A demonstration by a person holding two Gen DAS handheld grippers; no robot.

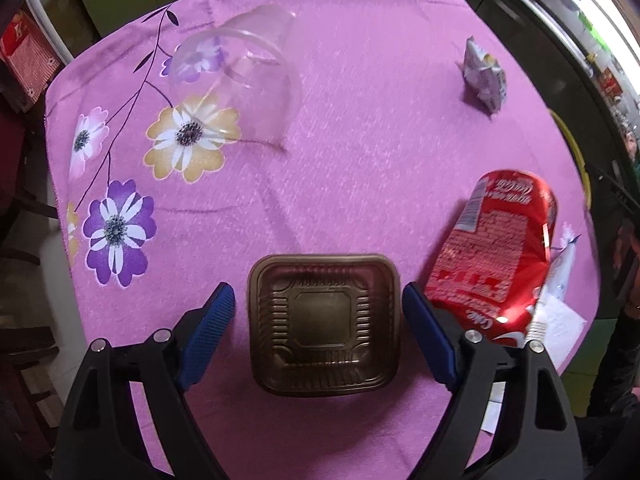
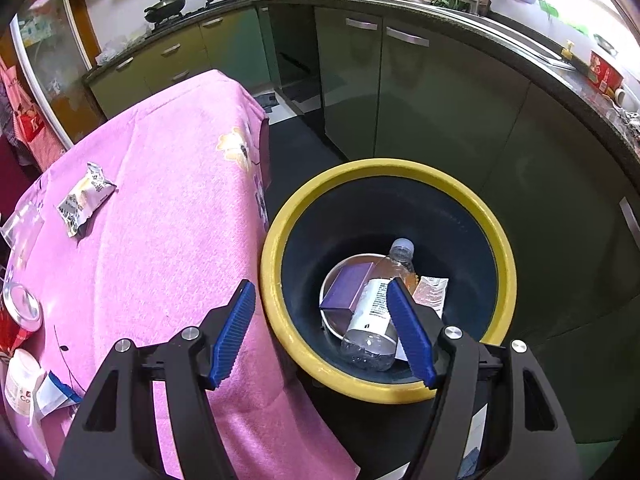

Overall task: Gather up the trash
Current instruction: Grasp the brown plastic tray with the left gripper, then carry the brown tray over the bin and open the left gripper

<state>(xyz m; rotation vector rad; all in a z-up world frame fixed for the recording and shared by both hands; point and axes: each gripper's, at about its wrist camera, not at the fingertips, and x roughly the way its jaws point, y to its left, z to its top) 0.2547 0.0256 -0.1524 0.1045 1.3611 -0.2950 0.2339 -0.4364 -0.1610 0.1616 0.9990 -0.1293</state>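
Left claw (image 1: 318,300) spread wide around square brown ribbed plastic tray (image 1: 324,324) on pink floral-clothed bench (image 1: 360,128), tray squarely between blue pads, untouched. Right claw (image 2: 320,308) gaping empty above yellow-rimmed dark bin (image 2: 492,224), farther off.

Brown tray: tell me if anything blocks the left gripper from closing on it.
Nothing visible does. The brown tray sits between the open left gripper's fingers on the cloth. The red can lies just outside the right finger, close but not between.
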